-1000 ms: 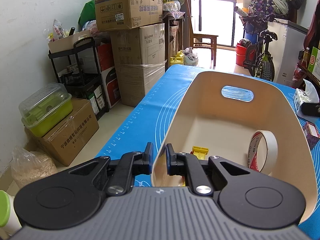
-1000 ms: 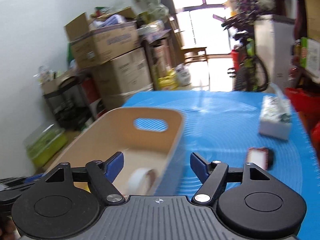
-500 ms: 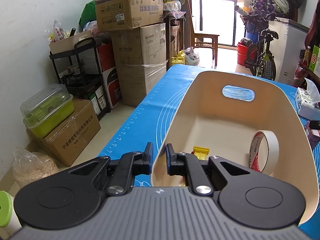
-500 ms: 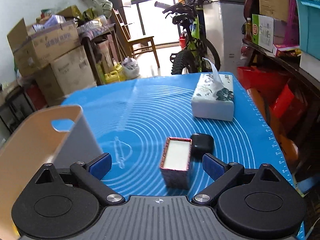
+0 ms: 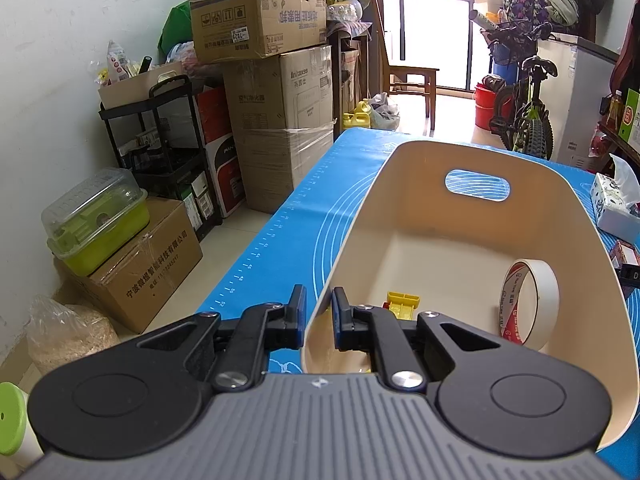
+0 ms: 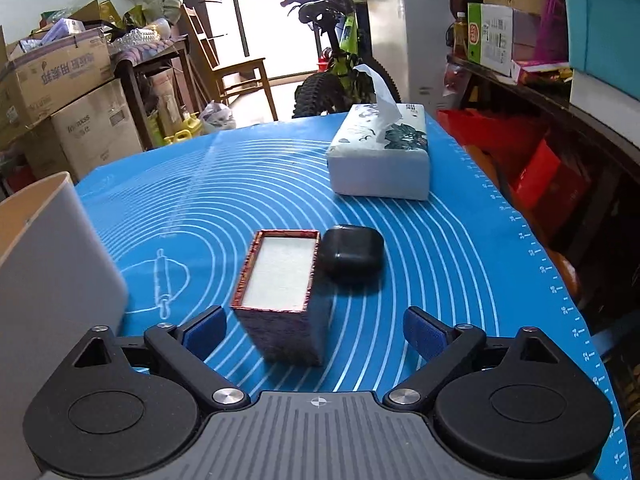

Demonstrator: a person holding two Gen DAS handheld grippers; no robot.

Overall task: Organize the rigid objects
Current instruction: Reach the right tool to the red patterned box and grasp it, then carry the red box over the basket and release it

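My left gripper [image 5: 319, 318] is shut on the near left rim of a cream storage bin [image 5: 404, 184] that stands on the blue mat. Inside the bin lie a roll of white tape [image 5: 528, 304] and a yellow block [image 5: 402, 304]. My right gripper [image 6: 316, 330] is open, its fingers on either side of a small red-patterned open box [image 6: 280, 284] on the mat. A black rounded case [image 6: 352, 254] touches the box's far right side. The bin's outer wall [image 6: 48, 264] shows at the left of the right wrist view.
A tissue pack [image 6: 380, 160] lies farther back on the blue mat [image 6: 200, 200]; it also shows in the left wrist view [image 5: 614, 204]. The mat's right edge [image 6: 560, 280] drops to cluttered shelves. Cardboard boxes [image 5: 280, 100] and a rack stand left of the table.
My right gripper has swung right from the bin and come closer to the small box, which now sits between its open fingers. My left gripper has kept its hold on the bin rim.
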